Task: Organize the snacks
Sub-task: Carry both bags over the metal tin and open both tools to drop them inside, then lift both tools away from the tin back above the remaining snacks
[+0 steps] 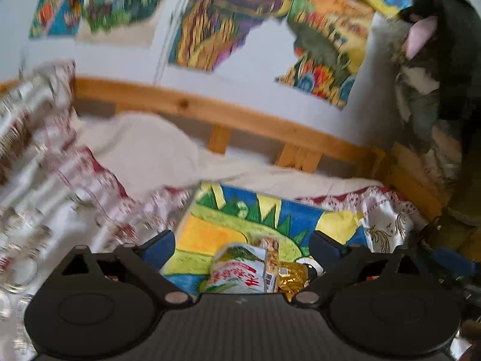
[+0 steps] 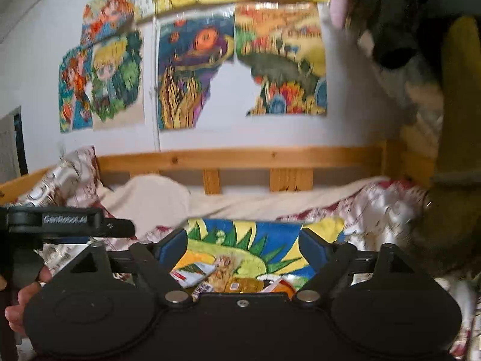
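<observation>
A white-and-green printed snack packet (image 1: 237, 272) lies touching a gold foil snack packet (image 1: 293, 278) on a bright crayon drawing sheet (image 1: 210, 231) on the bed (both blurred). The left gripper (image 1: 242, 245) and right gripper (image 2: 243, 245) hover above, jaws wide, holding nothing. At twelve o'clock runs a wooden bed rail (image 2: 240, 158).

White-and-green snack packet (image 1: 237, 270) with red lettering; gold foil packet (image 1: 293, 276); blue, yellow and green painted sheet (image 1: 270, 213); red-and-white patterned bedspread (image 1: 45, 180); black tongs with blue pads (image 1: 160, 248).
</observation>
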Tool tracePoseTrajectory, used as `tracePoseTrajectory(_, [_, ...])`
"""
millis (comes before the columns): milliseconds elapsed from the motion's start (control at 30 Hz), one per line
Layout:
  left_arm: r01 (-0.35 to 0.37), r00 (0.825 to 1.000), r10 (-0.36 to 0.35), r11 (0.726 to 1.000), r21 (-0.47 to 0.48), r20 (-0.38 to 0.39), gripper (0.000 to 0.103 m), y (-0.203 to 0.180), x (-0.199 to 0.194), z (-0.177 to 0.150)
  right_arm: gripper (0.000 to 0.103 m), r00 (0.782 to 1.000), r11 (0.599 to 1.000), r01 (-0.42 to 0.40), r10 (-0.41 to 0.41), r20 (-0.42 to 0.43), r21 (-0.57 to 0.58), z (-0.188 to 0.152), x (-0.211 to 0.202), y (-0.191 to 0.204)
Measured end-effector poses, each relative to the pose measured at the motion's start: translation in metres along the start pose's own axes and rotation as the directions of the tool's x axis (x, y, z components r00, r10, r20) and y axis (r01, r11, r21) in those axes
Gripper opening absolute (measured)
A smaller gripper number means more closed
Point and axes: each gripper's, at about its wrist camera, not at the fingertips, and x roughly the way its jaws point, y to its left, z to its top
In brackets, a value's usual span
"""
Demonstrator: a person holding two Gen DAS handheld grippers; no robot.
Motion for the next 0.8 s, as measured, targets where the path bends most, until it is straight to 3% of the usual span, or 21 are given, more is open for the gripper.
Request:
tracePoseTrajectory(367, [-0.048,0.989,0.035,0.995,0.089,0.142,0.102,-0.020,-0.104,-0.025,0.097,0.997,1.000,-0.009,0.011,0.075,-0.029,0.013,-0.098,0.006])
tracePoseTrajectory(500, [-0.045,0.990,0.032,0.994,0.095,0.135,0.102,-0.020,-0.130,-0.039,0.102,0.997,0.999,-0.014,0.018,0.074,-0.047,0.005,-0.129,0.009])
tracePoseTrajectory(800, [-0.054,0.993,0.044,0.995,0.088,0.108,0.103,-0.013,-0.174,-0.072,0.102,0.999,0.999,-0.029,0.030,0.038,-0.021,-0.020,-0.173,0.013])
